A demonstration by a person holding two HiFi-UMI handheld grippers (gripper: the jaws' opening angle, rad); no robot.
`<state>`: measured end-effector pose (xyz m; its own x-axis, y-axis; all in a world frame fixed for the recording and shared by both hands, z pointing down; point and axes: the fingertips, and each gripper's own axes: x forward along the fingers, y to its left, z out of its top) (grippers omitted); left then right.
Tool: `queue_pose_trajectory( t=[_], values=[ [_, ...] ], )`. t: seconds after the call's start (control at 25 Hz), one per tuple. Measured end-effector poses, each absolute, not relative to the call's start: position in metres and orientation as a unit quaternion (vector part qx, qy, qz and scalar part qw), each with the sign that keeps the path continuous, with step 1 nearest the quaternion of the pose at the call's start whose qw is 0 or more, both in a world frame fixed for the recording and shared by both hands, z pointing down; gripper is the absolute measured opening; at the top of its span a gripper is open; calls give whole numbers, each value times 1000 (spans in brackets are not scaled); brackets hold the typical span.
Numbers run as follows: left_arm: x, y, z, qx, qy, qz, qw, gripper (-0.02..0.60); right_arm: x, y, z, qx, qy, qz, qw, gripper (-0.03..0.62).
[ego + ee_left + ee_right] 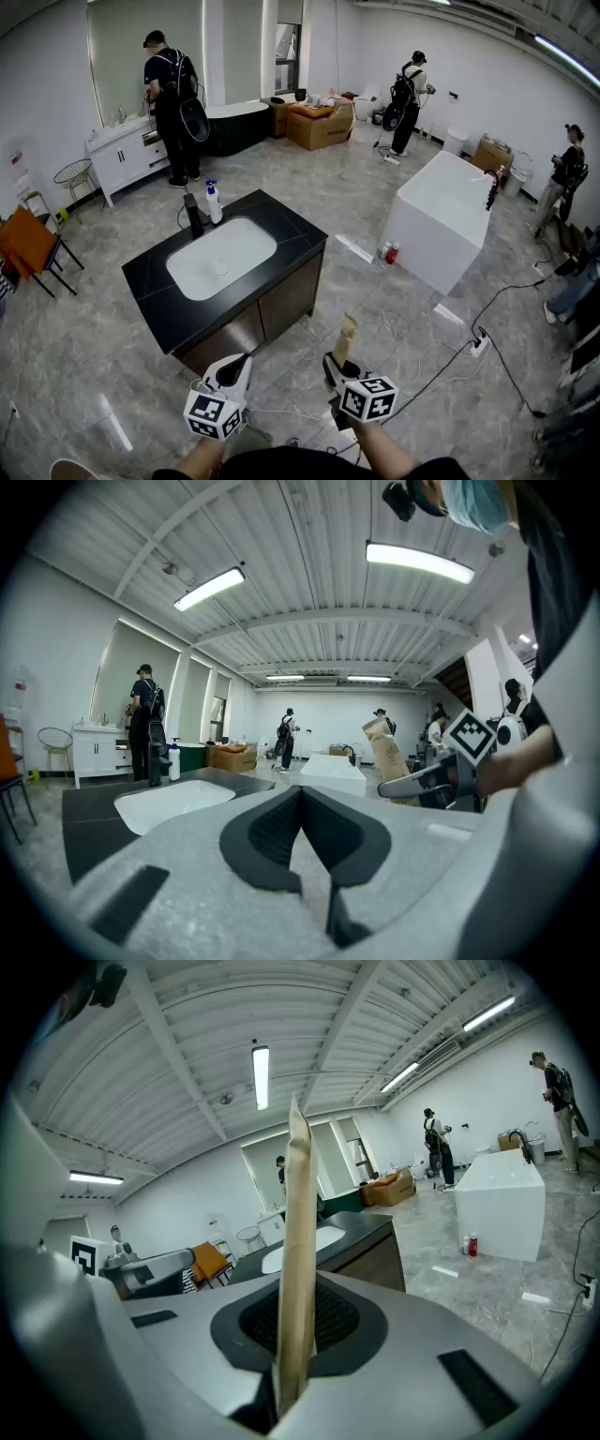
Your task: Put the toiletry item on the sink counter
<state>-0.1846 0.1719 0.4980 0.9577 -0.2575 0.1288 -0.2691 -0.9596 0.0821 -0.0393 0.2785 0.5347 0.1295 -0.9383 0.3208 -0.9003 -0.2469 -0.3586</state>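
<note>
A flat tan packet (345,337) stands upright between the pads of my right gripper (341,364), which is shut on its lower end. In the right gripper view the packet (300,1241) appears edge-on, rising from the gripper (292,1340). My left gripper (246,360) hovers beside it, shut with nothing held; its pads meet in the left gripper view (301,794). Ahead and to the left stands the black sink counter (291,230) with a white basin (222,256), a black faucet (194,214) and a white pump bottle (214,202). Both grippers are short of the counter's near corner.
A white bathtub (450,211) stands to the right, with small red bottles (391,253) on the floor beside it. A cable (469,352) runs across the grey floor at right. Far back are cardboard boxes (319,124), a white vanity (122,155) and several people. An orange chair (28,244) sits at left.
</note>
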Motion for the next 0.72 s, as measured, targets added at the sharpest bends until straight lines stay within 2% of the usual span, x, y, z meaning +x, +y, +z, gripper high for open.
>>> queue_pose_trajectory(
  t=[0.28,0.48,0.72],
  values=[
    [-186,170,497,988,-136,56,37,8,-35,277,535,-749,617,-238,40,20],
    [-189,163,502,986,-146,74,27,9,-38,270,531,-728,634,-252,75,21],
    [-174,141,510,987,-139,81,30,9,-21,249,533,-730,630,-256,69,21]
  ],
)
